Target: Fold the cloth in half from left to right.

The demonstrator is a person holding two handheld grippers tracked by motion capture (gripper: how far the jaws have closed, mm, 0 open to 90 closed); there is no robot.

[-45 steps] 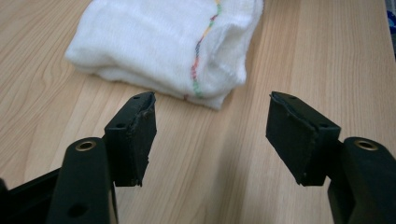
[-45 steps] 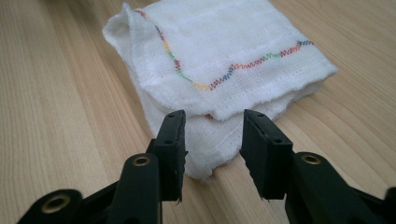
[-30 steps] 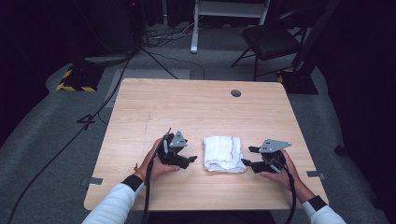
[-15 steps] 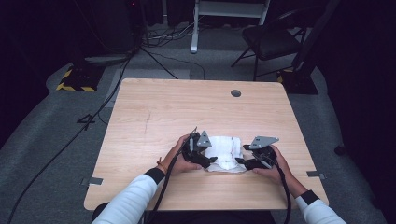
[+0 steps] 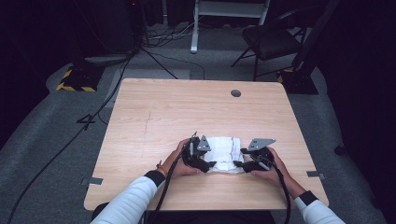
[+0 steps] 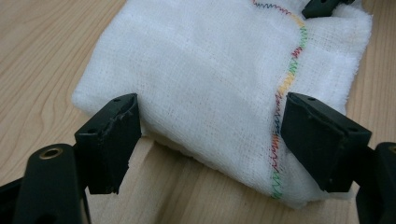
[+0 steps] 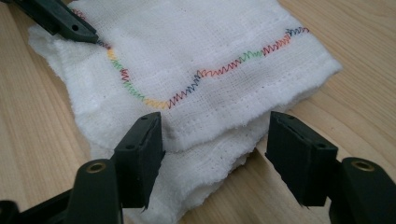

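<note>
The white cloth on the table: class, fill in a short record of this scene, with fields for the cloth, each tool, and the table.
cloth: white cloth, folded in layers, rainbow zigzag stitching, lying flat near the table's front edge
left tool: left tool open, jaws either side of a cloth edge
right tool: right tool open, jaws at the layered cloth edge
table: wooden table, round dark hole near the far edge

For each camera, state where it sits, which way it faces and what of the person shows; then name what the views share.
High view: above the person's side, looking forward and down at the table; forearms, left gripper and right gripper flank the cloth.
Left gripper view: rides the left gripper, facing the cloth between open jaws.
Right gripper view: rides the right gripper, facing the cloth's layered edge, jaws open.
Shared: the cloth's coloured stitching.
</note>
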